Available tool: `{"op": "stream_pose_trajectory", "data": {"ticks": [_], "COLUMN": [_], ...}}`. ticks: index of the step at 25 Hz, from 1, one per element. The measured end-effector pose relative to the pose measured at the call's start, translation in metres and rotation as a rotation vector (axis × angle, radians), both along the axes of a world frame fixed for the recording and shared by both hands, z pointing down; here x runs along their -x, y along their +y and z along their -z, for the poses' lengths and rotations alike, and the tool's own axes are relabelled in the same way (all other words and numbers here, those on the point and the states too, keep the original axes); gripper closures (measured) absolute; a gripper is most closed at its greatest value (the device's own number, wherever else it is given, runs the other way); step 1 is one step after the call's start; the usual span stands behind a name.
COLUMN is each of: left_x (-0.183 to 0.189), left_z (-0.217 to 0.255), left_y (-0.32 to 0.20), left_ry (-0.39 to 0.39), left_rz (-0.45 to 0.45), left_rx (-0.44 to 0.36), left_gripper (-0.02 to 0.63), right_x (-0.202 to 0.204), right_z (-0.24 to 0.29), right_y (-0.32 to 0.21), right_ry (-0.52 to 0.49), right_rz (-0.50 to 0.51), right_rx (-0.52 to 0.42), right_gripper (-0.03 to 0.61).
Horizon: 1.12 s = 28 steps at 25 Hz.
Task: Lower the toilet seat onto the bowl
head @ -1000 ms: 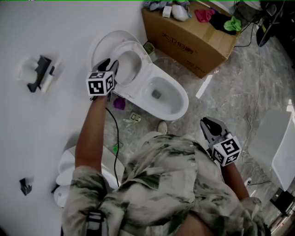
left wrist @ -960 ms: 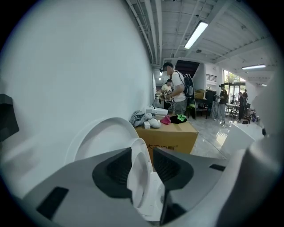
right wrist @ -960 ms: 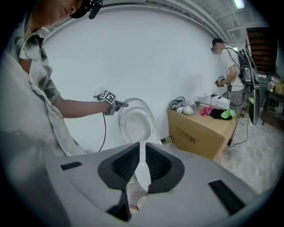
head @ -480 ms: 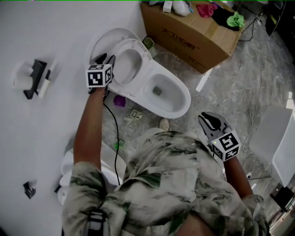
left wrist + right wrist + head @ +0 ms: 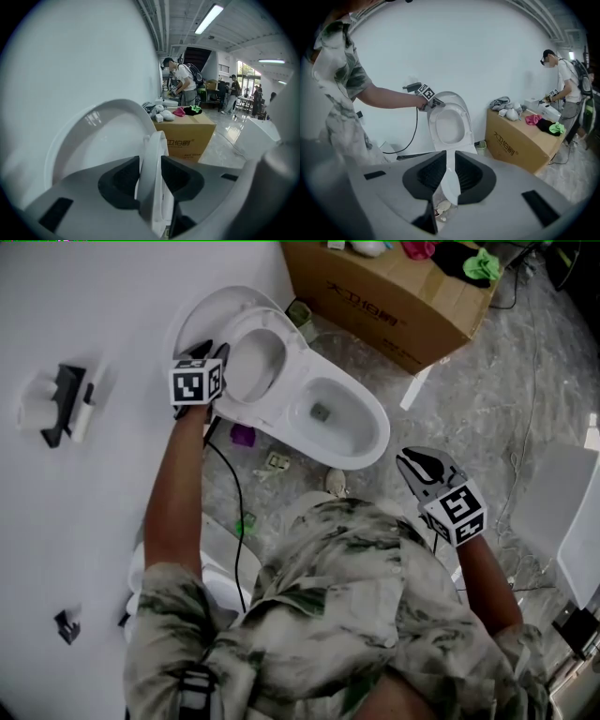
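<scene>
The white toilet seat [image 5: 282, 341] stands raised, leaning toward the open lid [image 5: 201, 313] at the wall, above the bowl [image 5: 362, 424]. My left gripper [image 5: 208, 357] is at the seat's left rim. In the left gripper view the seat's edge [image 5: 153, 154] runs between the black pads, which press on both sides of it, with the lid [image 5: 89, 140] behind. My right gripper [image 5: 410, 462] hangs in the air to the right of the bowl, its jaws together and holding nothing. From the right gripper view [image 5: 450, 171] the seat [image 5: 462, 125] and my left gripper [image 5: 436, 102] show ahead.
A cardboard box [image 5: 394, 296] with cloths on top stands behind the toilet. A purple object [image 5: 243, 435], small litter and a black cable [image 5: 234, 512] lie on the floor beside the bowl. A white panel [image 5: 562, 521] is at the right. People [image 5: 183, 84] stand far off.
My left gripper stays at the seat's rim and the seat remains raised. The right gripper has drifted slightly up in the head view.
</scene>
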<state>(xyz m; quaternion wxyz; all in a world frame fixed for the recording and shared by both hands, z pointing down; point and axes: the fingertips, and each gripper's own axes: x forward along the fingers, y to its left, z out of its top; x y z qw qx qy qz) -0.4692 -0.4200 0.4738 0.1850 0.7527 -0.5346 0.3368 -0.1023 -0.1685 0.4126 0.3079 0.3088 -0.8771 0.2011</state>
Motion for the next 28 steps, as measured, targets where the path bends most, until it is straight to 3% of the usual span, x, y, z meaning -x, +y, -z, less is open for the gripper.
{"op": "stream_pose_trajectory", "data": {"ticks": [7,28], "left_x": [-0.002,-0.055], "left_z": [0.000,0.004], "left_y": [0.001,0.036], "left_ry": [-0.011,0.011], "left_rz": [0.024,-0.042], "left_rx": [-0.004,0.017], "left_gripper": [0.485,0.489], "right_x": [-0.010,-0.021], "right_z": [-0.008,-0.014], "right_y": [0.003,0.032], "right_ry": [-0.003,-0.025], "right_rz": [-0.026,-0.023], "right_rx": [0.033,0.051], "right_gripper": [0.503,0.505]}}
